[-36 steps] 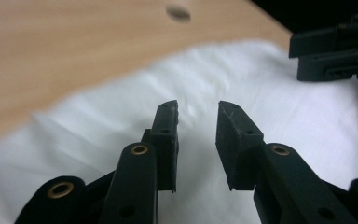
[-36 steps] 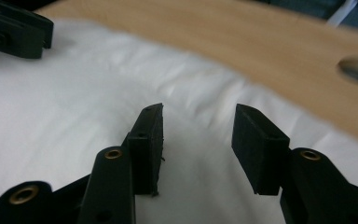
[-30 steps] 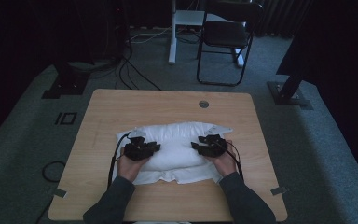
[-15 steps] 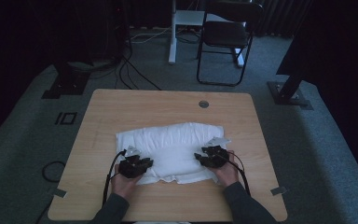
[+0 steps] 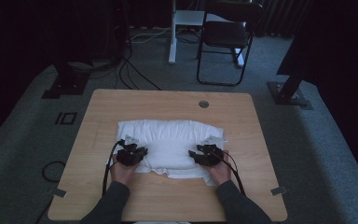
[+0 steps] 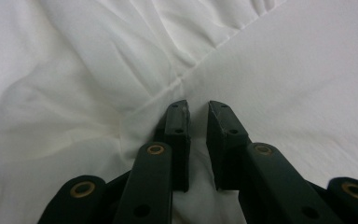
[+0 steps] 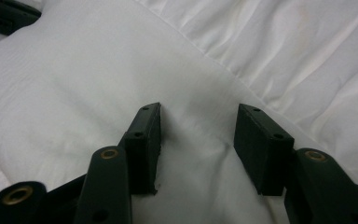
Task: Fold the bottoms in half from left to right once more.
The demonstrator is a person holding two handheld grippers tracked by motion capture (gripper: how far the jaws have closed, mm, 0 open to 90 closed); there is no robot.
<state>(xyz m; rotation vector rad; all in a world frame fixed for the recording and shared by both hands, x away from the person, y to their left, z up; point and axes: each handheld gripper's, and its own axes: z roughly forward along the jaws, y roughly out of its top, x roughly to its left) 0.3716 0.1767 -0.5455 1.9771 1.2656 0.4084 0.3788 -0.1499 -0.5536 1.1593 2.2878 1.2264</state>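
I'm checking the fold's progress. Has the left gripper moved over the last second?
Yes. The left gripper has come back toward the person, from mid-cloth to the near left part of the white cloth, closer to the table's near edge.

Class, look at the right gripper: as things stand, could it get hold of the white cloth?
Probably yes: the right gripper sits on the white cloth with its jaws spread and fabric bulging between them, nothing in the way.

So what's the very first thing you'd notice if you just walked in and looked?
The puffy white fabric pillow in the middle of the light wooden table stands out most, bright against the dark room. A black two-jaw tool sits on each of its near corners: the left tool with jaws nearly closed on a fold of fabric, the right tool with jaws open.
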